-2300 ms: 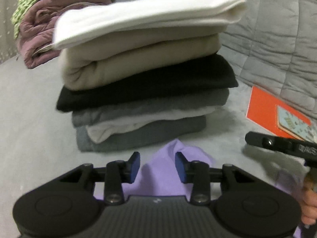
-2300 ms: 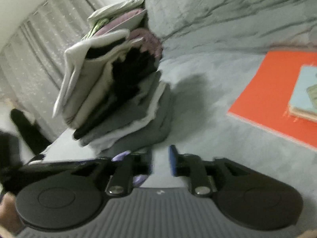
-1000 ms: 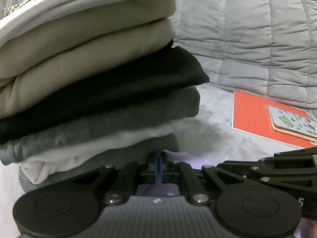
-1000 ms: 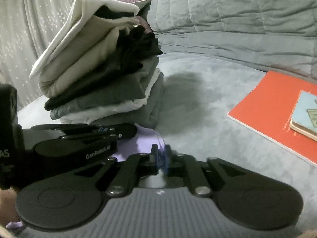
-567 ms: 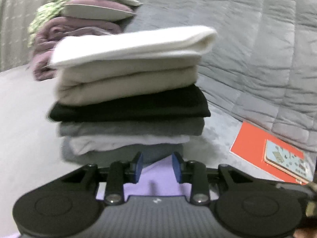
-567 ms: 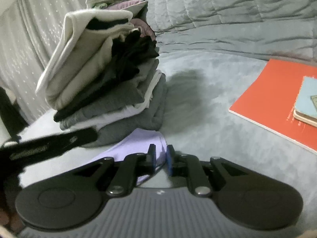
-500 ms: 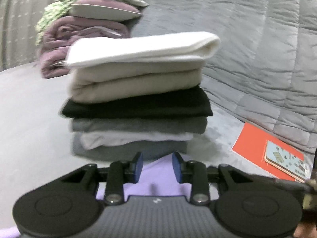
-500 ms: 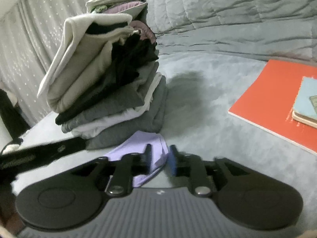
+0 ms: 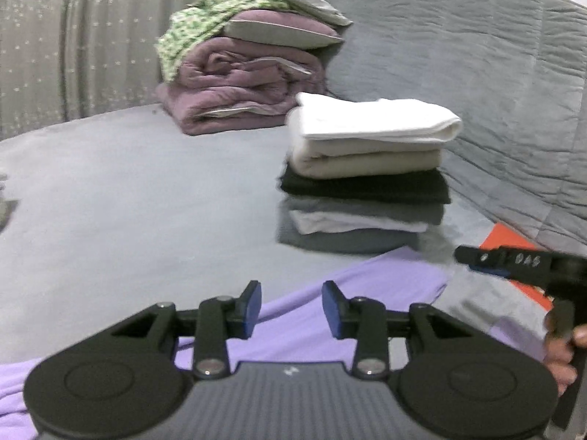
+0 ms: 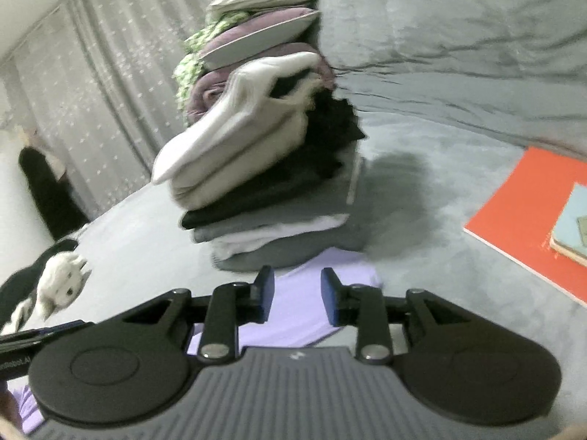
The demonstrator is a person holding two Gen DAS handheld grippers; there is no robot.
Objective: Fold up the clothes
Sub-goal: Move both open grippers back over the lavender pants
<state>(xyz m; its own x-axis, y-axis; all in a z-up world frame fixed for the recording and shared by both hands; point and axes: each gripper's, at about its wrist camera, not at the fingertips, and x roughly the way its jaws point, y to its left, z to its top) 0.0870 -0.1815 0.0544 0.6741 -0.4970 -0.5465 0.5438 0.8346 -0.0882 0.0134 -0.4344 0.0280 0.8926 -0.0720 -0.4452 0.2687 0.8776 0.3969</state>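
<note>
The left gripper [image 9: 290, 306] hangs with its two blue-padded fingers spread apart and nothing between them, above a flat lavender cotton garment [image 9: 367, 289] that lies spread on the grey bed cover [image 9: 128, 201]. The right gripper [image 10: 297, 295] is likewise parted and empty, poised over the same lavender cloth [image 10: 293, 311] near its far edge. In the left wrist view the right gripper's black body shows at the right edge, with a person's hand [image 9: 561, 348] wrapped around its handle.

Just beyond the lavender garment stands one stack of folded clothes [image 9: 367, 183], six layers as far as can be counted: white on top, then cream, black, dark grey, white and grey at the bottom. The garment's far edge reaches the foot of this stack. Further back sits a second pile of mauve bedding [image 9: 242, 88], topped by a green-patterned cloth and a pale pillow.

To the right lies one orange notebook [image 10: 521, 212] with a smaller pale-blue booklet [image 10: 572, 220] on it. A small white plush toy [image 10: 62, 286] rests at the left in the right wrist view.
</note>
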